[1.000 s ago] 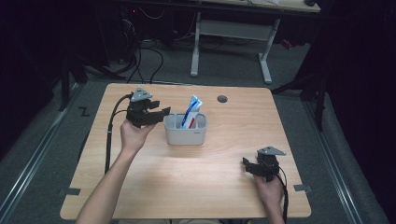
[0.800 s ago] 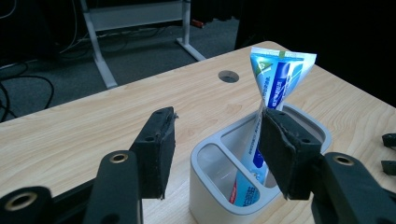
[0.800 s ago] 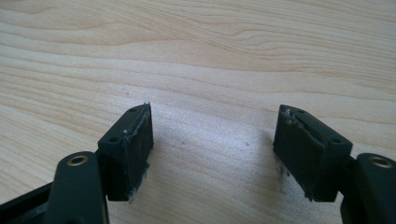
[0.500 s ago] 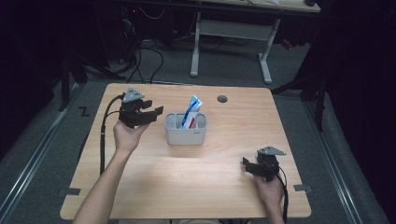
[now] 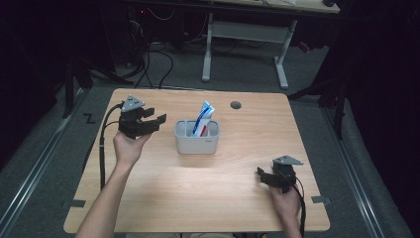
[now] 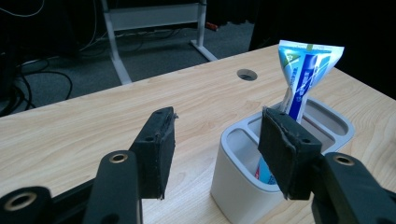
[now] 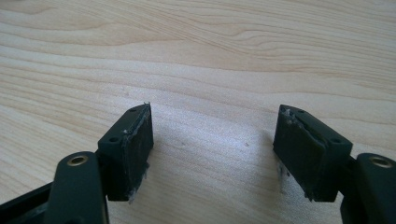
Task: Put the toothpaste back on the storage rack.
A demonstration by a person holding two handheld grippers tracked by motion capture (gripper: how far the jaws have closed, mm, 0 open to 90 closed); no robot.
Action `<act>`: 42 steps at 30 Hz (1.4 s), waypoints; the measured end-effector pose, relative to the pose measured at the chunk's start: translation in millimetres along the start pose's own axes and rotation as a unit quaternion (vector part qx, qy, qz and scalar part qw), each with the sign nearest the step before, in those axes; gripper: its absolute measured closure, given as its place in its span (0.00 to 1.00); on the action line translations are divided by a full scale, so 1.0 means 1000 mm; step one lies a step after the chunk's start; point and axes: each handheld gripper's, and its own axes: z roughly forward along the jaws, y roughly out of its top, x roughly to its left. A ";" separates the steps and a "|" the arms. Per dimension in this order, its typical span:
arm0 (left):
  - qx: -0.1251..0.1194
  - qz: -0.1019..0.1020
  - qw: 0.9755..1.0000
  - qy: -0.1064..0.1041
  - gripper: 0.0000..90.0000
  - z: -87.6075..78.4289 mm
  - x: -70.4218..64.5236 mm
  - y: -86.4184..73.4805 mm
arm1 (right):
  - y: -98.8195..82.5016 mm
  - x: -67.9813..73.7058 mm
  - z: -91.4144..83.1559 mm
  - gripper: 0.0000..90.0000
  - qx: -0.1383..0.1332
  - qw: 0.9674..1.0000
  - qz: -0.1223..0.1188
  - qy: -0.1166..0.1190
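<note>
The left gripper is held up over the far left part of the wooden tabletop, its fingers spread apart with nothing between them. It points toward the grey holder, which stands near the middle of the tabletop, a little toward the far edge, and the gripper sits just to the holder's left without touching it. In the left gripper view the holder lies beyond the right-hand finger, and its rounded rim and inner divider are plain to see. A toothpaste tube — white, with blue stripes and some red near its lower end — stands in the holder, leaning slightly, its flat crimped end uppermost and well above the rim. From the left gripper view the tube appears to sit in the farther compartment, while the nearer one looks bare.

The right gripper rests low at the near right corner of the tabletop, well apart from the holder. Its fingers are also spread — bare wood grain shows in the gap between them, and they grip nothing.

A small round cable hole lies in the tabletop beyond the holder, toward the far edge.
</note>
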 end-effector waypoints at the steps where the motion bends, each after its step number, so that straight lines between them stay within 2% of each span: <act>1: 0.000 0.000 1.000 0.000 0.51 0.000 0.000 0.000 | 0.000 0.000 0.000 0.32 0.000 1.000 0.000 0.000; 16: -0.003 -0.014 1.000 0.014 0.51 -0.013 0.012 -0.012 | 0.000 0.000 0.000 0.32 0.000 1.000 0.000 0.000; 20: 0.010 -0.012 0.999 0.028 0.51 -0.014 0.016 -0.016 | 0.000 0.000 0.000 0.32 0.000 1.000 0.000 0.000; 24: 0.012 -0.015 0.999 0.033 0.51 -0.017 0.019 -0.022 | 0.000 0.000 0.000 0.32 0.000 1.000 0.000 0.000; 42: 0.017 -0.033 0.998 0.042 0.51 -0.028 0.028 -0.041 | 0.000 0.000 0.000 0.32 0.000 1.000 0.000 0.000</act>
